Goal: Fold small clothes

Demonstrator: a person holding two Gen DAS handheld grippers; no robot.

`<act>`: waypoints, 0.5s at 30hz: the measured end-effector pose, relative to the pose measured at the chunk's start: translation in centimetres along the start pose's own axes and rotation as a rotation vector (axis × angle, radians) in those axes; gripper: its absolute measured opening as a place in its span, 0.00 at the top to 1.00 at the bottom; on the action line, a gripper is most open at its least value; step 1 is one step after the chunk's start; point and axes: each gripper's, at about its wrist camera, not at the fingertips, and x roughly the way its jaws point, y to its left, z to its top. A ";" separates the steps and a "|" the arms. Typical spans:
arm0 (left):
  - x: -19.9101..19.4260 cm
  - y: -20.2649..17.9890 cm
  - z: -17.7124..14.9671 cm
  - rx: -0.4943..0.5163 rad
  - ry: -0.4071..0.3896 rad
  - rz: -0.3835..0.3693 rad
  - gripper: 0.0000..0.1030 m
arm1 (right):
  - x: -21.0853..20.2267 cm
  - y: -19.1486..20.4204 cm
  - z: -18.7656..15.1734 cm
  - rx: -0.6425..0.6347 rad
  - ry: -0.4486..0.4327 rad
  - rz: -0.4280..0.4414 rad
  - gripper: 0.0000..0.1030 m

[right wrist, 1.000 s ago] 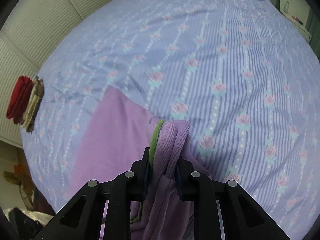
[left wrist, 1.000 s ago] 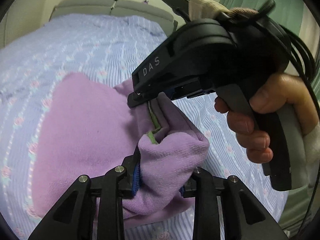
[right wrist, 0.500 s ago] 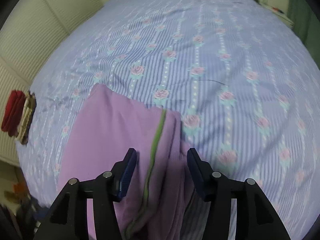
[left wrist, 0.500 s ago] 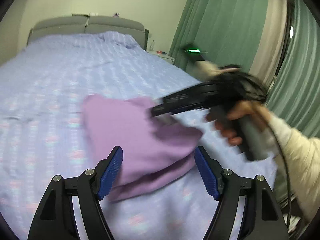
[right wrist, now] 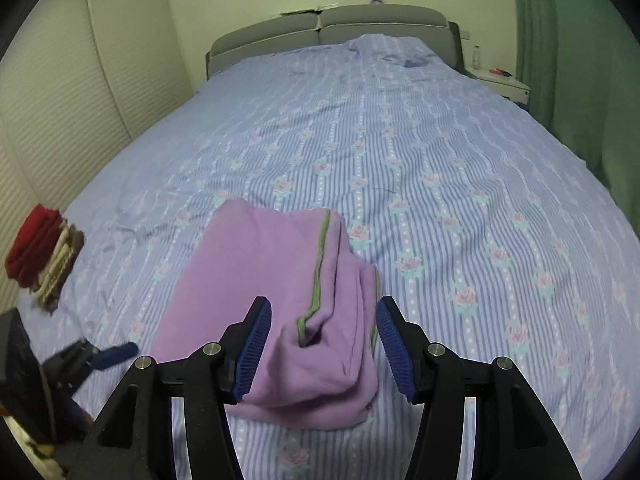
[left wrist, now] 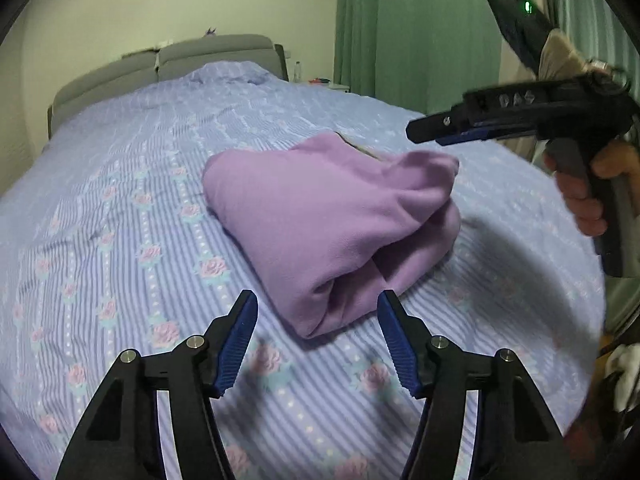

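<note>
Left wrist view first, going left to right: the bed [left wrist: 120,184] with its striped, rose-print sheet fills most of the frame; the purple garment [left wrist: 320,220] lies folded on it around the middle, a soft bundle with the fold's rounded end facing the camera; the left gripper [left wrist: 316,340] hangs just short of that end, fingers [left wrist: 236,336] fairly wide and closing a bit, with nothing between them, only sheet; off to the right a hand [left wrist: 592,192] holds the right gripper [left wrist: 424,132] up above the bed, clear of the cloth.

Right wrist view, same direction: a stack of folded clothes [right wrist: 40,256], red on top, sits at the bed's left edge, well apart from the purple one; the left gripper shows blurred in the lower left corner; the purple garment, with a green trim line [right wrist: 318,268] along one layer, lies below the right gripper's own parted fingers [right wrist: 256,344], which aren't pressing on it.

My read: this fold looks done and both grippers have let go; so it's the bit between steps. Next is probably either one more tidy-up press on the loose top layer, or picking the bundle up to join the stack; for that you'd want both sets of fingers biting through all layers, else it flops open.
</note>
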 end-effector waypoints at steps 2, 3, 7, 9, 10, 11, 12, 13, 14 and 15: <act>0.5 -0.6 -0.3 0.034 -0.003 0.046 0.44 | 0.0 0.4 -0.7 0.002 -0.011 0.015 0.47; 0.8 -0.7 -0.3 0.054 -0.007 0.077 0.45 | 0.0 0.5 -1.0 -0.008 -0.014 0.016 0.47; 1.6 -0.3 0.0 0.052 0.007 0.084 0.49 | 0.2 1.4 -1.4 -0.073 -0.022 0.010 0.48; 1.6 -0.1 0.3 0.029 -0.004 0.096 0.55 | 0.9 1.6 -1.2 -0.076 -0.006 0.021 0.54; 1.6 0.0 0.3 0.017 -0.012 0.108 0.58 | 1.4 1.7 -1.1 -0.076 0.006 0.030 0.61; 1.8 0.0 0.4 0.010 -0.016 0.114 0.60 | 2.0 1.8 -1.1 -0.074 0.026 0.027 0.63; 2.0 0.0 0.4 0.006 -0.015 0.115 0.64 | 2.6 1.9 -1.1 -0.068 0.044 0.019 0.64; 2.1 -0.1 0.3 0.002 -0.014 0.112 0.66 | 2.9 1.9 -1.2 -0.067 0.050 0.008 0.64; 2.0 -0.3 0.2 0.003 -0.018 0.120 0.67 | 3.2 2.0 -1.4 -0.066 0.061 -0.005 0.64; 1.9 -0.4 0.1 0.000 -0.024 0.130 0.68 | 3.3 2.0 -1.6 -0.057 0.074 -0.018 0.64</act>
